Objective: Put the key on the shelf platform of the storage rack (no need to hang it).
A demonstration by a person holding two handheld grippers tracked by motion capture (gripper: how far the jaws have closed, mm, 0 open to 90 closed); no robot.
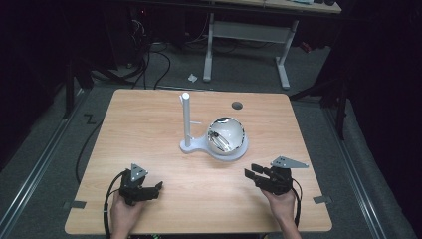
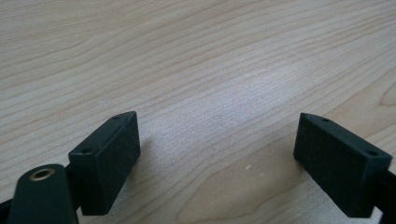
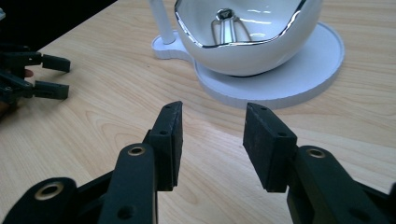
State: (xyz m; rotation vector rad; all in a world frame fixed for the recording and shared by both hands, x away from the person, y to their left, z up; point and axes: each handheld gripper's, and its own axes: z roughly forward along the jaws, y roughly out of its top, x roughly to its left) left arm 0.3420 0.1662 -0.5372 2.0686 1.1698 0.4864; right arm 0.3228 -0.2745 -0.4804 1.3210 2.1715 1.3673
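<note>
Bowl (image 1: 227,135) on white stand (image 1: 191,145), claws apart.

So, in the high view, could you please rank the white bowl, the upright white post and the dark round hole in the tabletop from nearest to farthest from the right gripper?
From the right gripper:
1. White bowl, on the stand's round tray, just up-left.
2. Upright white post, left of the bowl.
3. Dark round hole, near the table's far edge.
</note>
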